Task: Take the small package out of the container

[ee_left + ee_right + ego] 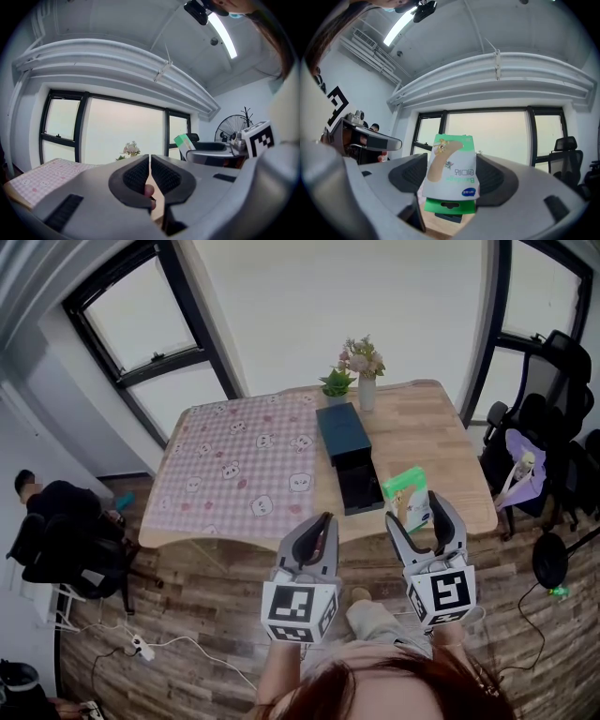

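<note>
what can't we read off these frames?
- Box interior: head view, too dark and small to tell if anything remains.
- Package print: right gripper view, upside down, too small to read.
- Pink spot behind the left gripper's shut jaws: left gripper view, too blurred to identify.

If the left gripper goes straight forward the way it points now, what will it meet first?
Likely nothing near: the left gripper, tongs shut, aims over the table toward the flowers at the far edge. Depth is unclear.
</note>
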Available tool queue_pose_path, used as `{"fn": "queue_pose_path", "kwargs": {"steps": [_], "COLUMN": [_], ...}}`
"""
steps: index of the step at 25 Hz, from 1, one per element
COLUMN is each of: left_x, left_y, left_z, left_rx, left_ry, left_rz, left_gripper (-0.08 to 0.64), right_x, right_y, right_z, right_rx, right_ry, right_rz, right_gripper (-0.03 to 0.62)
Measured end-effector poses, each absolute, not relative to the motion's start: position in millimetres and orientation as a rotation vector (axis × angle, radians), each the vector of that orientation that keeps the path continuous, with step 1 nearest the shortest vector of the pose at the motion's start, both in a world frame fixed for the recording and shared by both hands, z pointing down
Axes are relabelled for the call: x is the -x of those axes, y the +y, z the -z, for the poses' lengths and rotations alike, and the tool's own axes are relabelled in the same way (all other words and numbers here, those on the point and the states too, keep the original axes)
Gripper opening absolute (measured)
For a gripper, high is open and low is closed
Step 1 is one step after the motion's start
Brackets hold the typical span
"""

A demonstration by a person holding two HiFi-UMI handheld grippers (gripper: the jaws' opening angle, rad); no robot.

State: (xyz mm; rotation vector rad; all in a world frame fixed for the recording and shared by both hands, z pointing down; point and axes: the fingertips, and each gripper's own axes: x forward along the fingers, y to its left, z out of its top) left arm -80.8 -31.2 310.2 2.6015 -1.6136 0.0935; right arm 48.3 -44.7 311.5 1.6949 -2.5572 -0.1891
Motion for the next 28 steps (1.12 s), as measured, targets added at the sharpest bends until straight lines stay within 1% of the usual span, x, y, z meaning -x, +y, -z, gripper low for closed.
{"fn": "queue_pose_path", "kwargs": {"steps": [28], "left_x": [95], "left_y": [7], "left_z": [-328], "left_rx": [-2.531], "left_ry": [-1.606], "left_rz": [-0.069], "left_gripper": [0.017], "right_x": [-31], "right_y": [-14], "right_z": [-314], "right_rx": [-1.660], "right_ry": [-2.535], "right_rz": [0.214], "right_gripper": [0.321]}}
